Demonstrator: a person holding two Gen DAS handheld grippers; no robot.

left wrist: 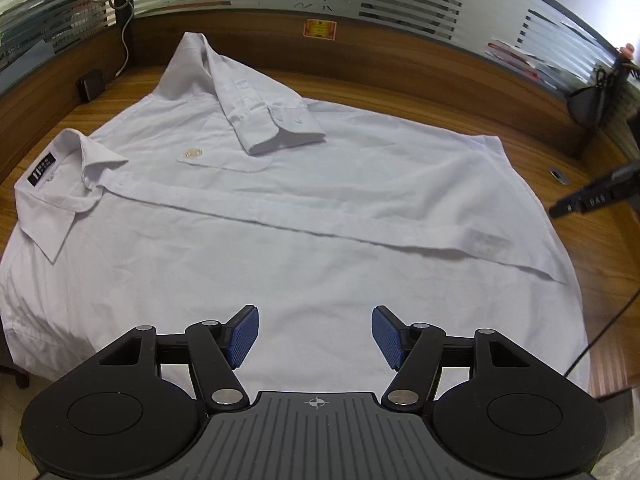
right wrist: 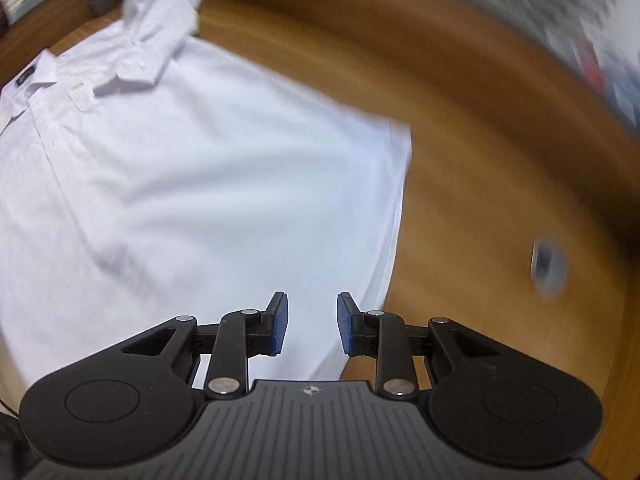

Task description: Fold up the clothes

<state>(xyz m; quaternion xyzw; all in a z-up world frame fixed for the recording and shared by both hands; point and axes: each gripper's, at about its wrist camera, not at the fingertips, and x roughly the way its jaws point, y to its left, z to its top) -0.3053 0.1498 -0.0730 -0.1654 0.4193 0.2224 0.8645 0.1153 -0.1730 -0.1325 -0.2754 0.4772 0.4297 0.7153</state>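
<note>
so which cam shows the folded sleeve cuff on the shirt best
The left wrist view. There the cuff is sharp, its buttons visible, lying across the shirt above the chest pocket. The right wrist view is motion-blurred and shows the cuff only as a small pale shape far off at upper left.

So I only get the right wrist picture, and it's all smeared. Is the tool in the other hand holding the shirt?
Observer: No. The left gripper hangs open above the white shirt, with nothing between its fingers.
Operator: And that folded sleeve, can you see how it ends?
Observer: Yes. Its cuff shows two buttons and lies by the chest pocket.
</note>
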